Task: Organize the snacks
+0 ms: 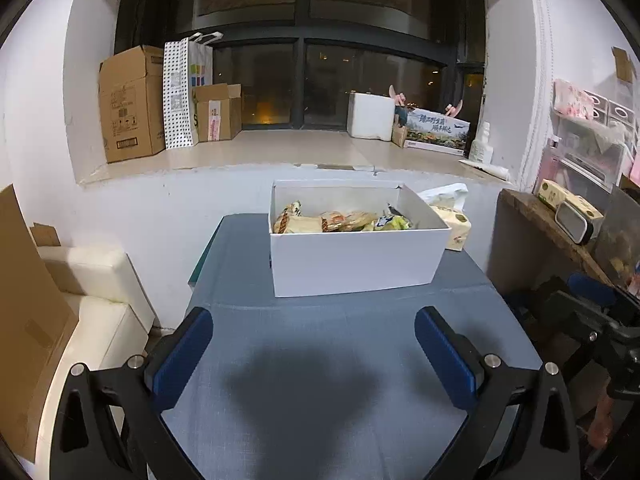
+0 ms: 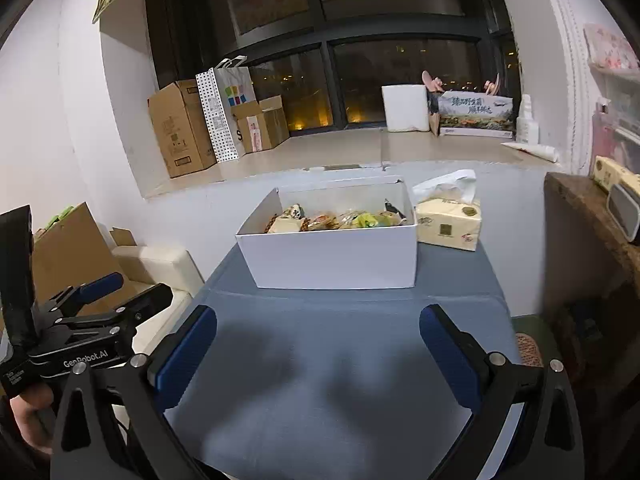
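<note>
In the white box (image 1: 352, 260) on the table (image 1: 320, 340), the snack packets (image 1: 340, 222) look light and crinkly; pinch each by its edge. Both grippers' fingers (image 1: 182, 356) are spread and hold nothing.

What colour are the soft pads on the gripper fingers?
Dark blue pads on black fingers, both grippers alike. The right wrist view shows them best.

We see a lived-in home room at night: a deep windowsill (image 1: 280, 152) stacked with cardboard boxes (image 1: 130, 104) and a shopping bag (image 1: 184, 92), a cream sofa (image 1: 92, 292), a tissue pack (image 2: 450, 224), cluttered shelves (image 1: 592, 148).
</note>
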Demonstrator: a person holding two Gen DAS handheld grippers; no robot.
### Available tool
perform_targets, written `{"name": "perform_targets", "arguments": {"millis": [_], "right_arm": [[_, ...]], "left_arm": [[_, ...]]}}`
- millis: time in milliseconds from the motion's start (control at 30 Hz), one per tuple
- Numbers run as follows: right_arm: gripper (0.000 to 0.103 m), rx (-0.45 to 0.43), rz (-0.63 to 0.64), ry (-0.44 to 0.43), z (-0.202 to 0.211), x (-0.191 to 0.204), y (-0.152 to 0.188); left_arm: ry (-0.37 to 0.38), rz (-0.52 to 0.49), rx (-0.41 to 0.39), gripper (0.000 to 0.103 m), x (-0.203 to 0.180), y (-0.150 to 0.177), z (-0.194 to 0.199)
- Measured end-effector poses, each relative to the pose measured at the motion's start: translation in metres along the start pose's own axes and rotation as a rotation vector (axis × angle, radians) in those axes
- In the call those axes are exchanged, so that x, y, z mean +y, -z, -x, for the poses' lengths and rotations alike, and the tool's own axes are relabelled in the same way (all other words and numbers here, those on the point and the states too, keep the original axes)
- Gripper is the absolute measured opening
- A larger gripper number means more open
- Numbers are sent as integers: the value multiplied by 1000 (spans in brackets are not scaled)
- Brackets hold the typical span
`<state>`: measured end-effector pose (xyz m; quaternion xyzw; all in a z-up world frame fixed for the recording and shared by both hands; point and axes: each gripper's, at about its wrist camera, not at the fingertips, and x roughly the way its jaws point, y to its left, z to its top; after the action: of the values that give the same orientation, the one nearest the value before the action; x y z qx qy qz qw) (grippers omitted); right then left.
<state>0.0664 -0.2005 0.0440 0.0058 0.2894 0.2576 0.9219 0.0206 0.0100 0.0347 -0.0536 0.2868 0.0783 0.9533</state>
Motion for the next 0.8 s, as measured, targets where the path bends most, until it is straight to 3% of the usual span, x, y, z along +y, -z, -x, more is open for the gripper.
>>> {"name": "perform_targets", "arguments": {"millis": [800], "right_arm": [[103,-28,23,6,11,3,-4]], "left_arm": [[16,-5,-11,103,-3,-8,8]]}}
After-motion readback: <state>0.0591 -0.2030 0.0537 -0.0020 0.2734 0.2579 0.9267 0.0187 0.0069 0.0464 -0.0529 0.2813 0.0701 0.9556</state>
